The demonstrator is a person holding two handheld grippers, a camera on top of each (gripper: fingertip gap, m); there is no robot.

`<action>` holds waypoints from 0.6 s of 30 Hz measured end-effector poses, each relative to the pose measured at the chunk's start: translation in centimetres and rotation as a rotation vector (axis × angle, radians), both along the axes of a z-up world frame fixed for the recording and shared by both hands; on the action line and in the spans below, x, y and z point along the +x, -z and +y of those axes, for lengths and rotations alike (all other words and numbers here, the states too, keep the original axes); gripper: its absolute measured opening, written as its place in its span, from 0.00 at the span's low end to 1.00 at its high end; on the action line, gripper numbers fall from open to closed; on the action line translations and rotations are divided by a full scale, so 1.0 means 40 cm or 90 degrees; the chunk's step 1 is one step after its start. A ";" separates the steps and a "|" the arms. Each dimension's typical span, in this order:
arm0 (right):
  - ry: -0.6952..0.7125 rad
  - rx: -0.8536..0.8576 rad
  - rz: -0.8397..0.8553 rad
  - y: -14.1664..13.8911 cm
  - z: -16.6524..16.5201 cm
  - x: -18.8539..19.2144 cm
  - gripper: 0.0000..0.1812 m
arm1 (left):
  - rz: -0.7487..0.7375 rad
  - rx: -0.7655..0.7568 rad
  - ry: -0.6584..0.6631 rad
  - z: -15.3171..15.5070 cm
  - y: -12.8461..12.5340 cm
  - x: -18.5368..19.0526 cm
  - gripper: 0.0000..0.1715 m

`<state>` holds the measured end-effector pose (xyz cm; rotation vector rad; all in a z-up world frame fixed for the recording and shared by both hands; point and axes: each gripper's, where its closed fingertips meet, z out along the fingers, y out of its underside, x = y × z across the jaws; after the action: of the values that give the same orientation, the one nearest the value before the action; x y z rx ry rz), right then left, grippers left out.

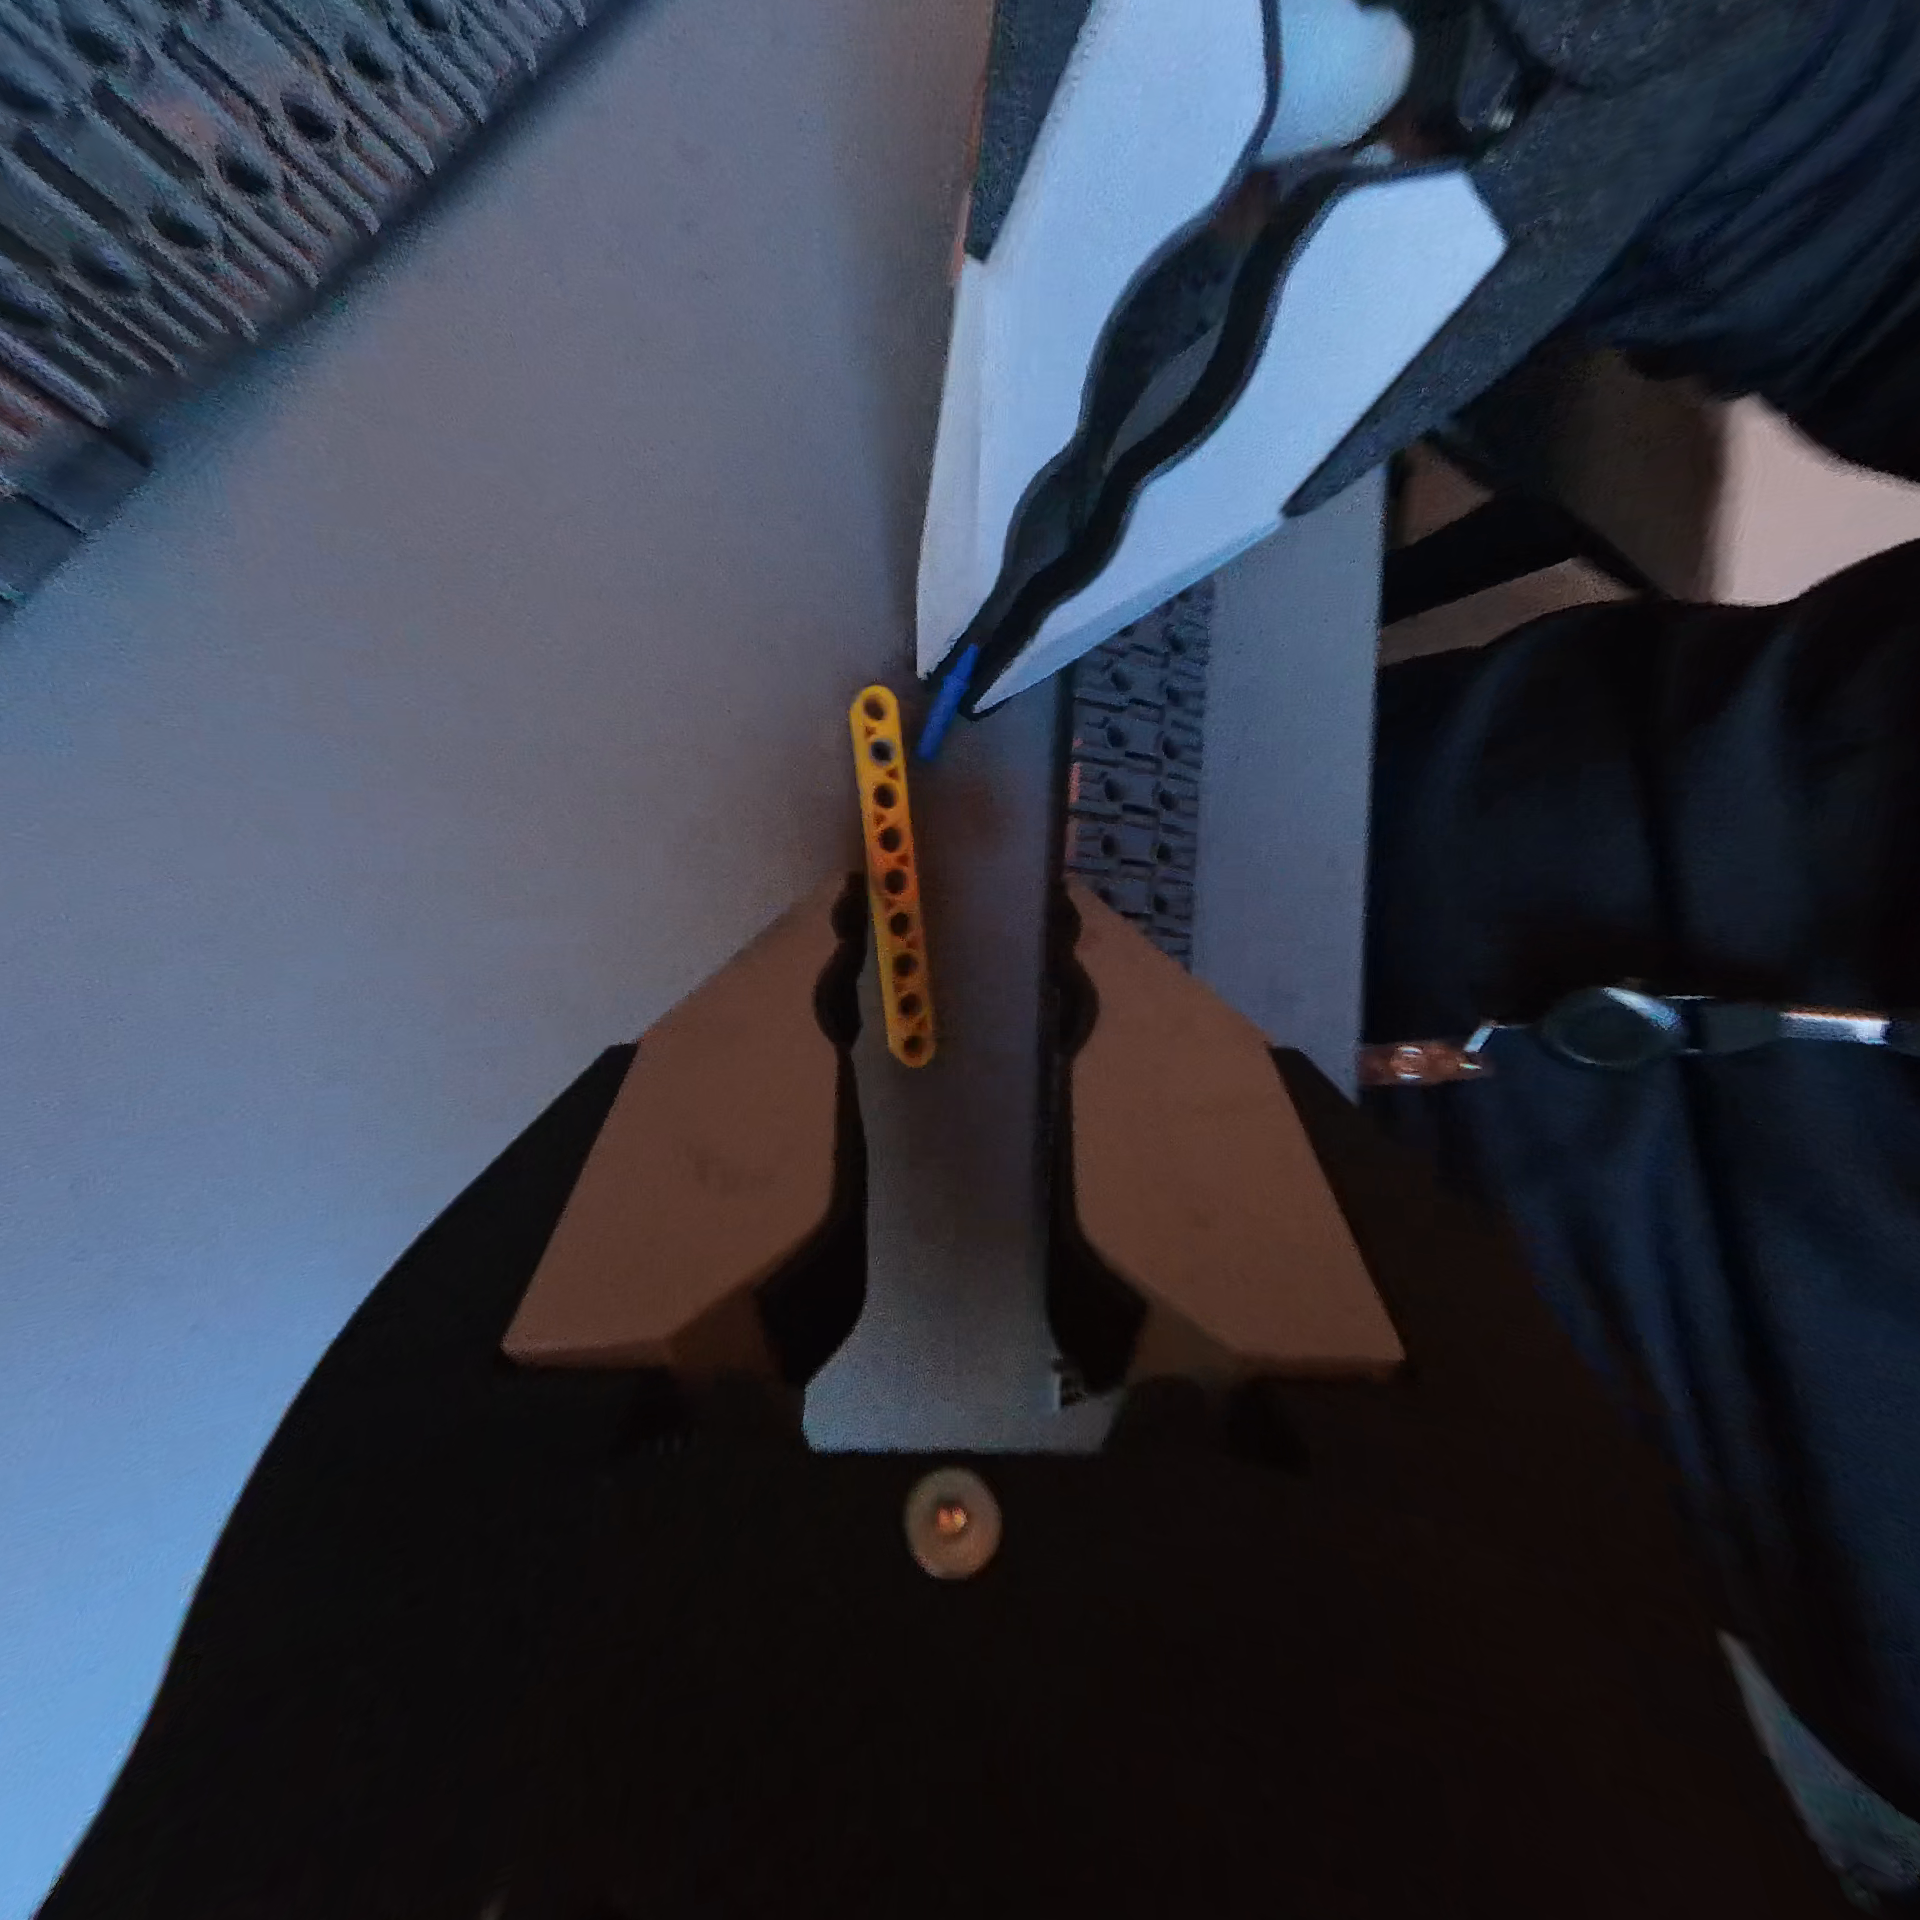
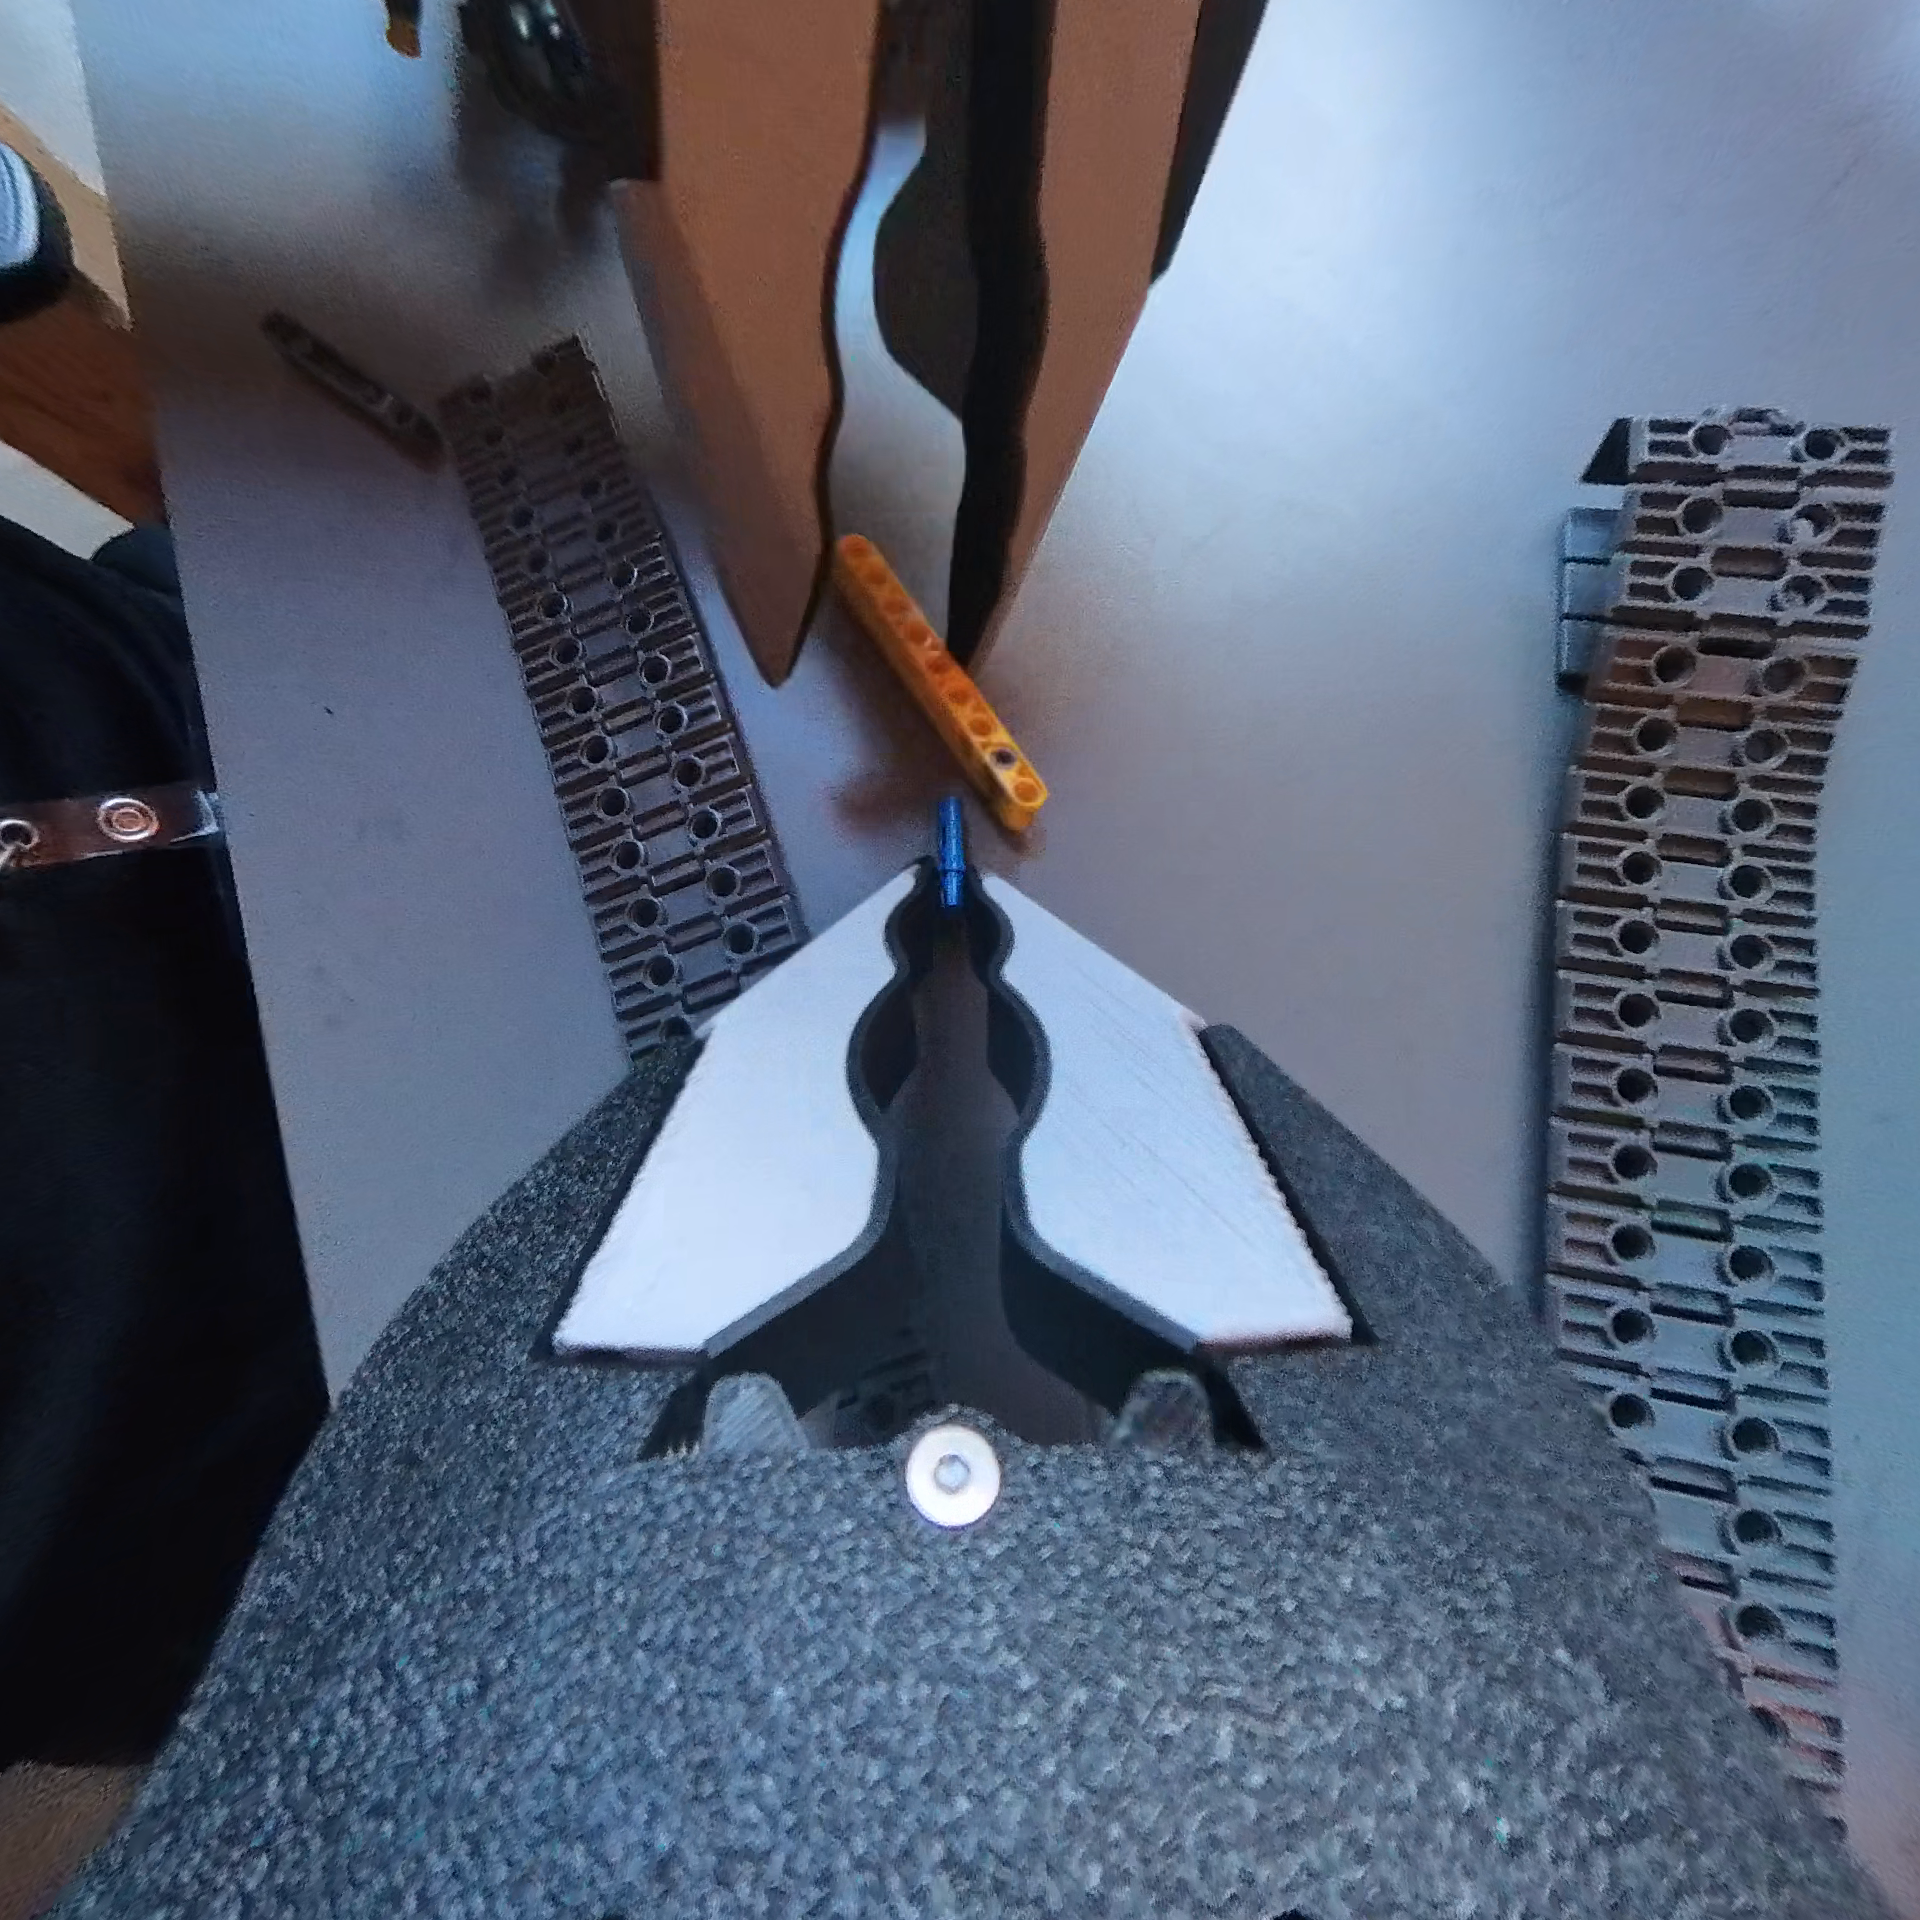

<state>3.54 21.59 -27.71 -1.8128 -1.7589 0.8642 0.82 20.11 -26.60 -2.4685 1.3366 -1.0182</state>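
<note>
Both wrist cameras look down close, facing each other, sharing the yellow beam.

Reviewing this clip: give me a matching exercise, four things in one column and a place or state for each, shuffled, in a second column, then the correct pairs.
Things
1. blue pin
2. yellow beam
3. left hand-held gripper
4. grey perforated strip

Places or states
A. lies flat on the white table, between two brown fingers
B. lies along the table's side, away from both grippers
C. pinched at the tips of the white fingers of the right hand-held gripper
D. open, closed on nothing

Pairs: 1-C, 2-A, 3-D, 4-B
</note>
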 end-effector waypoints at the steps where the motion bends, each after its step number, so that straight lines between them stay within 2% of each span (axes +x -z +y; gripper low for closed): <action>1: 0.002 0.002 0.008 -0.005 0.002 -0.002 0.01 | 0.023 0.039 0.005 0.004 0.005 -0.004 0.20; 4: 0.014 -0.019 0.032 -0.021 0.010 -0.004 0.01 | 0.092 0.161 0.022 0.023 0.019 -0.013 0.23; 7: 0.023 -0.010 0.020 -0.015 0.021 0.011 0.01 | 0.119 0.238 0.030 0.036 0.024 -0.012 0.20; 10: 0.024 -0.004 0.003 -0.005 0.019 0.024 0.01 | 0.109 0.245 0.029 0.035 0.030 -0.002 0.16; 13: 0.027 0.004 -0.009 0.003 0.013 0.031 0.01 | 0.092 0.221 0.029 0.024 0.031 0.008 0.04; 18: 0.046 0.023 0.003 -0.010 0.021 0.039 0.04 | 0.094 0.265 0.013 0.035 0.031 0.009 0.04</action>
<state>5.12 22.42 -27.31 -1.8372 -1.6840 0.8021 1.19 21.49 -27.86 -2.2489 1.4440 -0.5006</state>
